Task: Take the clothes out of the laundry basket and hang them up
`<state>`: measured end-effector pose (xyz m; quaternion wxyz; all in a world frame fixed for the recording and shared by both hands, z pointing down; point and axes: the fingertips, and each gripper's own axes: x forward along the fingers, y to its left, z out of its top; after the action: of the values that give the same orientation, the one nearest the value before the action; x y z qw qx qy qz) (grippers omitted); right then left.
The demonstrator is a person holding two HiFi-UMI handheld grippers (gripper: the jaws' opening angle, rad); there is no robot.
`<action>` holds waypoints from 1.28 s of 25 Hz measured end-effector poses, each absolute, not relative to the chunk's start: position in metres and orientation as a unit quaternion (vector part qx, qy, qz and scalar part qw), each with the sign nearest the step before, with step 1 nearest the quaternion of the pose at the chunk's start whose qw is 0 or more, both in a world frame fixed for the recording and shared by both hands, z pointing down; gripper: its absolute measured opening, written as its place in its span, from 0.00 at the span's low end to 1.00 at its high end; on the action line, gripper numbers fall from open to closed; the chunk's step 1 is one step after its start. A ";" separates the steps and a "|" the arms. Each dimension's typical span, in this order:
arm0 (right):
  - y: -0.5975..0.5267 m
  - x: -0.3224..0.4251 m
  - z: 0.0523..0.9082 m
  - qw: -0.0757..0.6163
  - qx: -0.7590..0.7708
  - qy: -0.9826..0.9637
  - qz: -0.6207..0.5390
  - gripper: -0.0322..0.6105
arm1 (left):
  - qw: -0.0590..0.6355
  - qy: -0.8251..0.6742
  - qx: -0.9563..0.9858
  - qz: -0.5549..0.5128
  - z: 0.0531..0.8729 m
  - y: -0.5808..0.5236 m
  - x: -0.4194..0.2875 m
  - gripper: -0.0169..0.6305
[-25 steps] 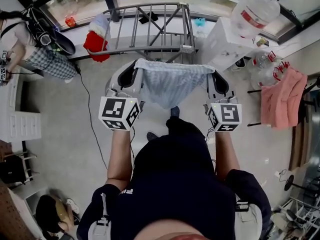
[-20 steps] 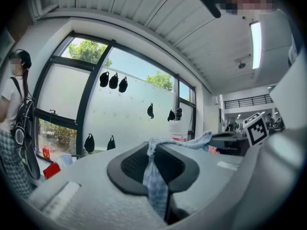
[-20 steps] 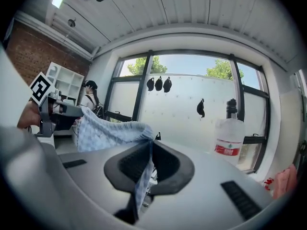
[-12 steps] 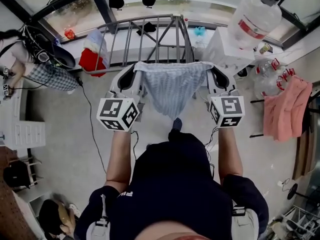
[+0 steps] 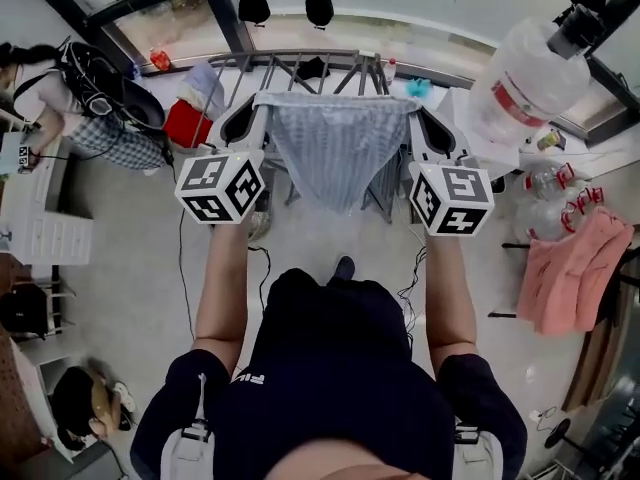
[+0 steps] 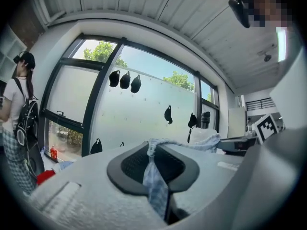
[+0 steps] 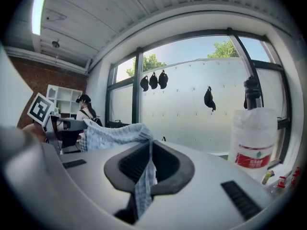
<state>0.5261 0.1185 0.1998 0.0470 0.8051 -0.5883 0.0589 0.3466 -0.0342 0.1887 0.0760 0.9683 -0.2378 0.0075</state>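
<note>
checked blue-and-white garment (image 5: 338, 153) is spread wide between the two grippers. its top edge is pulled taut and the rest sags to a rounded point below. the left gripper (image 5: 258, 108) has its jaws closed on the garment's left corner: in the left gripper view a strip of the cloth is pinched between the dark pads and trails down. the right gripper (image 5: 420, 113) is clamped the same way on the right corner, with cloth squeezed between its pads. both are held out at about the same height. the garment hangs in the air at the near edge of the grey drying rack (image 5: 280, 58); whether it touches a rail cannot be told. a large water bottle (image 5: 530, 78) stands off the rack's right end, and a pink cloth (image 5: 570, 268) is draped further right. a person with a backpack (image 5: 95, 88) stands off the rack's left end.
</note>
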 end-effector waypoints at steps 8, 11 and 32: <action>0.070 0.596 0.164 0.015 0.815 -0.576 0.062 0.08 | 0.093 -0.238 0.967 -0.011 0.145 -0.078 0.408 0.09; 0.049 0.617 0.160 0.021 0.818 -0.571 0.065 0.08 | 0.091 -0.238 0.967 -0.013 0.141 -0.101 0.431 0.09; -0.117 0.769 0.208 0.042 0.845 -0.520 0.121 0.06 | 0.145 -0.190 0.970 0.050 0.203 -0.295 0.604 0.09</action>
<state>0.7689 -0.1167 0.2081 0.0417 0.8447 -0.5196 0.1212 0.6036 -0.2954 0.2033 0.1447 0.9699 -0.1896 0.0497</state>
